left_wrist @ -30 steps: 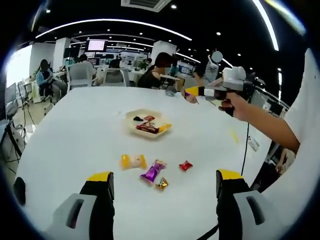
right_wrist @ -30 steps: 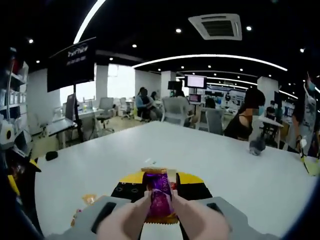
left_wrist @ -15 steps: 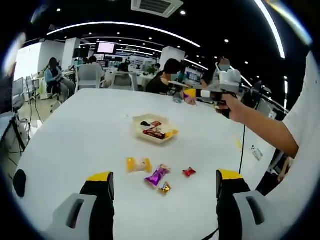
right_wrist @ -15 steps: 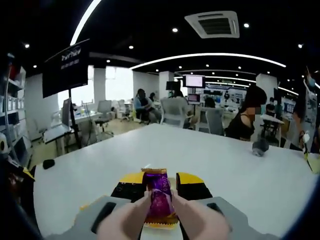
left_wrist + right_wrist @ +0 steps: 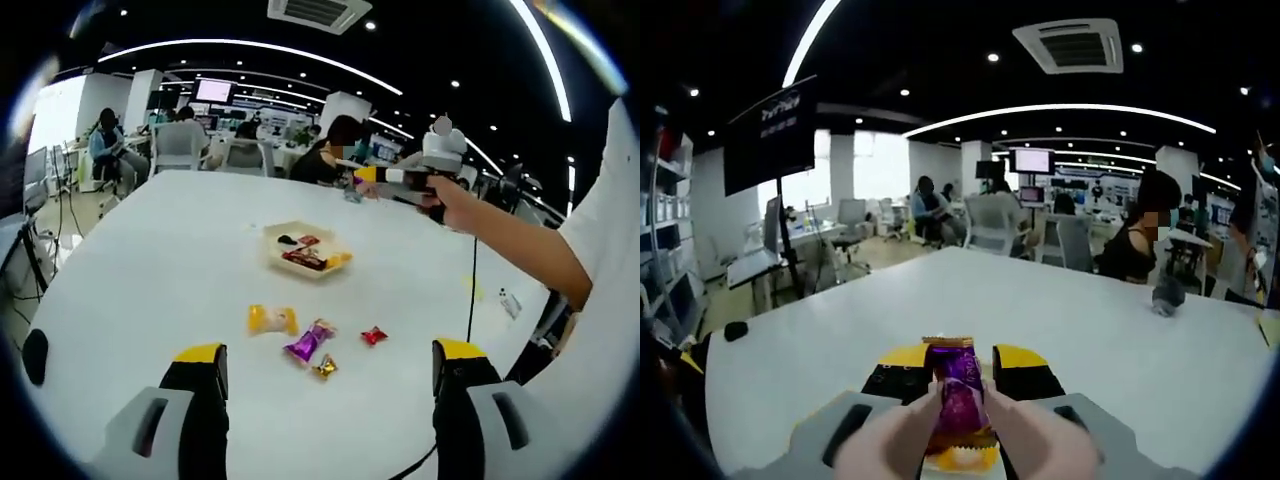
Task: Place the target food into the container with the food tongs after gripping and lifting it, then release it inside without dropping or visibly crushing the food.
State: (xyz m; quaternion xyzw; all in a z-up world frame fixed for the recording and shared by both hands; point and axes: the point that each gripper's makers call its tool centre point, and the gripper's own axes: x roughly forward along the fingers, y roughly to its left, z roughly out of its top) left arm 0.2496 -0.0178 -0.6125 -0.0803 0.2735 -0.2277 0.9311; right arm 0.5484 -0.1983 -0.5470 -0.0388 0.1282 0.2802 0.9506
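In the left gripper view, the left gripper point(image 5: 327, 372) hangs above the white table point(image 5: 150, 260) with its two yellow-tipped jaws spread wide and nothing between them. On the table, running from left to right, lie a yellow wrapped candy point(image 5: 271, 319), a purple wrapped candy point(image 5: 308, 341) with a small gold-wrapped piece point(image 5: 324, 367) just beside its near end, and a small red wrapped candy point(image 5: 373, 335). Farther back sits a shallow cream tray point(image 5: 302, 252), the container, already holding a few wrapped sweets: dark, red and yellow ones. To the right of the tray and well above the table, a person's outstretched hand point(image 5: 452, 203) holds the right gripper point(image 5: 362, 177) out over the far side of the table; at this range I cannot tell for sure what its tips carry. In the right gripper view, that gripper's yellow-and-black jaws are closed on a purple wrapped sweet point(image 5: 958, 396) with gold crimped ends, which stands upright between them; two pale tong blades point(image 5: 893, 442) press against its sides, apparently the food tongs, though their near ends run out of the picture. The sweet is held clear of the table, and its wrapper looks whole.
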